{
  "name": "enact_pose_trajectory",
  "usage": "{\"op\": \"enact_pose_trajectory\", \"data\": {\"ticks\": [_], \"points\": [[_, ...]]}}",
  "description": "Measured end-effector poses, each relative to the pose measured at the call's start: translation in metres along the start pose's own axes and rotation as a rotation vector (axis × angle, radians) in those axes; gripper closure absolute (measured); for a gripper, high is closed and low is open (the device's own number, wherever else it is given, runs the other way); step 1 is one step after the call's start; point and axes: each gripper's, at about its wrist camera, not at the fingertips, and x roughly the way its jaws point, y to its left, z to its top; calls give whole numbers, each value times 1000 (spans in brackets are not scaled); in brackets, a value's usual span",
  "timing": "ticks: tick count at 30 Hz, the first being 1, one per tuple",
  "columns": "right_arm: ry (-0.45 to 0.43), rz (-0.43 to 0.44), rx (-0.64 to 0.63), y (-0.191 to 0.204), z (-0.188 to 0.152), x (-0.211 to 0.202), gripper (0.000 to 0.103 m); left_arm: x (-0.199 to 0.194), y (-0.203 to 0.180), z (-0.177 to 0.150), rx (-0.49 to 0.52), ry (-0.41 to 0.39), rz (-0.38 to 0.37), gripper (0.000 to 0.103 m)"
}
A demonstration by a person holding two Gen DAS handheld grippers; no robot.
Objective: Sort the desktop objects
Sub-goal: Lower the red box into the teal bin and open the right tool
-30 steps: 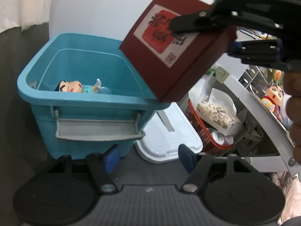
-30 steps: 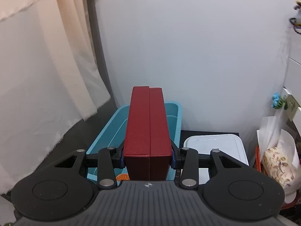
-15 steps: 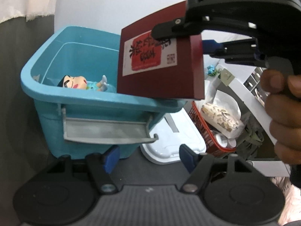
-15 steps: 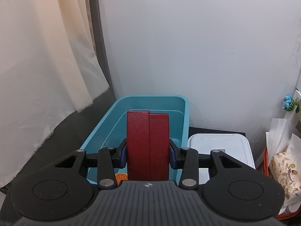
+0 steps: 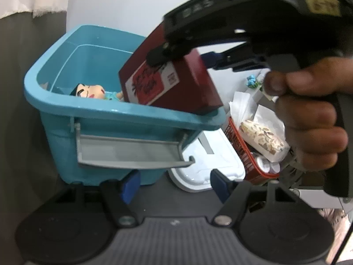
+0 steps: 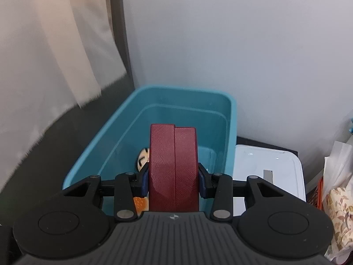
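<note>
Bin mouth: open top of the teal plastic storage bin (image 6: 229, 119), far half unoccupied above the floor.
Near half of mouth: taken up by the dark red textured box (image 6: 174, 167), tilted, clamped between the pads of the right gripper (image 6: 173, 182).
Bin floor: cartoon doll with black hair (image 5: 88, 90) lying at the left wall; round cream item partly hidden behind the box.
Front wall: grey plastic latch handle (image 5: 132, 152) hanging outward below the rim.
Right flank: white plastic lid (image 6: 269, 172) flat beside the bin, then red wire basket (image 5: 240, 152) stuffed with wrapped packets.
Left gripper (image 5: 174, 186): fingers apart, nothing between, low before the bin.
Behind: plain white wall, curtain at left.
</note>
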Motion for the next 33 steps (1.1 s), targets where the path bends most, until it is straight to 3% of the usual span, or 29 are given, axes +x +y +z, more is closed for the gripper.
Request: {"op": "enact_pose_trajectory", "data": {"ticks": [7,15,24,33], "points": [[94,0,-32,8,3,27,58,2,3,0,-7,4,0,30],[143,-40,-89,15,3,38,58,3,6,0,-19,9,4,30],[175,-65,-105,14,3,42,58,1,4,0,-20,8,1,30],[152,-79,-126,18,5,35,58,-1,0,1,-19,5,2,30]]}}
